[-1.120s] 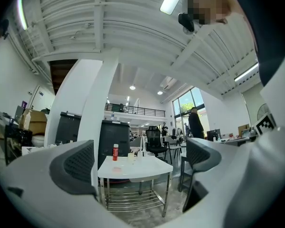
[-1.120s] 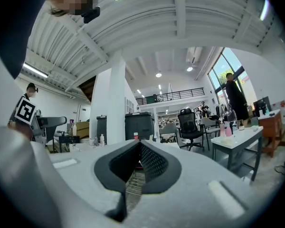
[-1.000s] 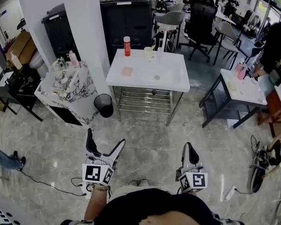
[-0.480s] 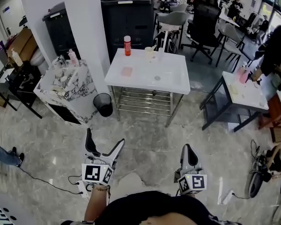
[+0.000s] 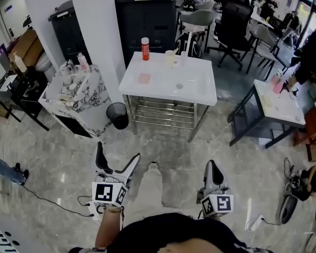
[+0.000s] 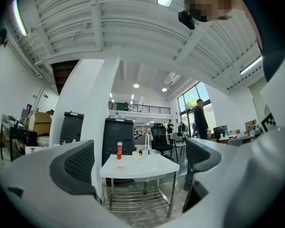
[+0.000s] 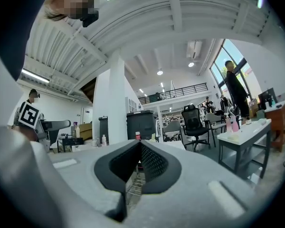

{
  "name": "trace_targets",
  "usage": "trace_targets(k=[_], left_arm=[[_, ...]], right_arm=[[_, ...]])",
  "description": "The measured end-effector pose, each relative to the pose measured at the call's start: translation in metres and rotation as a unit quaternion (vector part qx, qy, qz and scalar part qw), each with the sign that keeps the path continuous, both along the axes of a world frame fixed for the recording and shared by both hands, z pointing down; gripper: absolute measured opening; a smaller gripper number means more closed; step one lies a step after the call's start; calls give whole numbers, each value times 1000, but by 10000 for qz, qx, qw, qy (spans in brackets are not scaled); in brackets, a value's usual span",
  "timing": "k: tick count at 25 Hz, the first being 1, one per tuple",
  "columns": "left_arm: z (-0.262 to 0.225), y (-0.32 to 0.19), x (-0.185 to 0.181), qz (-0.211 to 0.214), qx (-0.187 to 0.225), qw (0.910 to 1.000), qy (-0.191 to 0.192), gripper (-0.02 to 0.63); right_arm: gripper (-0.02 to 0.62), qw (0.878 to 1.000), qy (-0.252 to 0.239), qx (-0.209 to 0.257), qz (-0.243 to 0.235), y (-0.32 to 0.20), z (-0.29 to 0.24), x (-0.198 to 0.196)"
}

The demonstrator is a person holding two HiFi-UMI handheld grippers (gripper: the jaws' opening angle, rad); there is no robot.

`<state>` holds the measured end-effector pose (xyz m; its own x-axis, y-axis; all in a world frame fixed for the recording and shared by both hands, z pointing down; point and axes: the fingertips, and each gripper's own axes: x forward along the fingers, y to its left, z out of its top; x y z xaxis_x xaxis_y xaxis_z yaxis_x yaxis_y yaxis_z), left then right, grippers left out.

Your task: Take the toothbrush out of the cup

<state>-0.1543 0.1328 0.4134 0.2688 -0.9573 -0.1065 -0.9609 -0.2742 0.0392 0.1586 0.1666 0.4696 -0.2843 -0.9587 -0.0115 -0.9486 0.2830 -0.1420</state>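
Note:
A pale cup (image 5: 170, 58) stands at the far edge of a white table (image 5: 192, 91), with a thin toothbrush (image 5: 173, 52) sticking up from it. In the left gripper view the cup (image 6: 135, 154) shows small on that table (image 6: 147, 169). My left gripper (image 5: 116, 162) hangs low near my body, well short of the table, jaws open with nothing between them. My right gripper (image 5: 214, 171) is beside it, jaws shut and empty. Both are far from the cup.
A red bottle (image 5: 145, 48) and a pink pad (image 5: 143, 78) sit on the table. A white pillar (image 5: 79, 30), a marble-topped stand (image 5: 73, 96) and a black bin (image 5: 117, 115) lie to the left. Another table (image 5: 279, 107) and office chairs (image 5: 231, 22) are at right.
The view has shifted a little toward the table. Both grippers keep the same pose.

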Motion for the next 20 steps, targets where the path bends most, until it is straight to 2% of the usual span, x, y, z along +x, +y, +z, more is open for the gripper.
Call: trace_targets(k=[10, 20], left_arm=[[3, -53, 1, 80, -47, 10000, -11, 572], [6, -127, 1, 255, -137, 9995, -110, 572]], right_arm=[[3, 10000, 45, 61, 38, -49, -5, -2], [2, 9999, 2, 119, 109, -118, -8, -10]])
